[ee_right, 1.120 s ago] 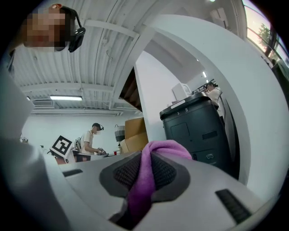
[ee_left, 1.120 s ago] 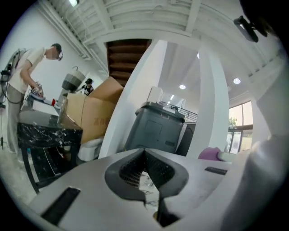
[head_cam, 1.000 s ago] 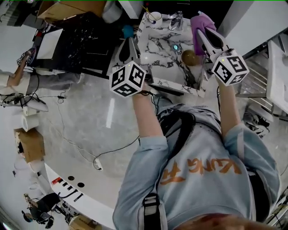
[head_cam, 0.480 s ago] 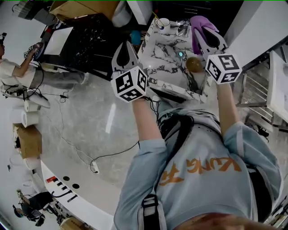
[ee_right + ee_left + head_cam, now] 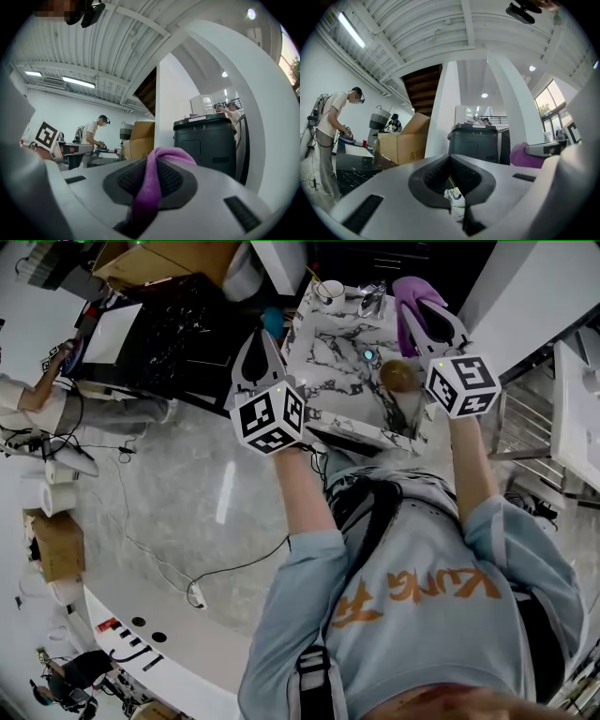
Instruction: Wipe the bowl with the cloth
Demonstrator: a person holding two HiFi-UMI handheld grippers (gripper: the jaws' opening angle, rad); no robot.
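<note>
Behind purple cloth (image 5: 153, 180), bin (image 5: 205, 146) "3 8"

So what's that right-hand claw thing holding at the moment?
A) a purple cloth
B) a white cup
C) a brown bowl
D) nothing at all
A: in the right gripper view, the purple cloth is pinched between the jaws of the right gripper, which are closed on it.

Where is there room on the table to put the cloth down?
The table is bare on its left half, between the cup and the near edge. The right side is crowded: the bowl and a small teal thing sit there.
</note>
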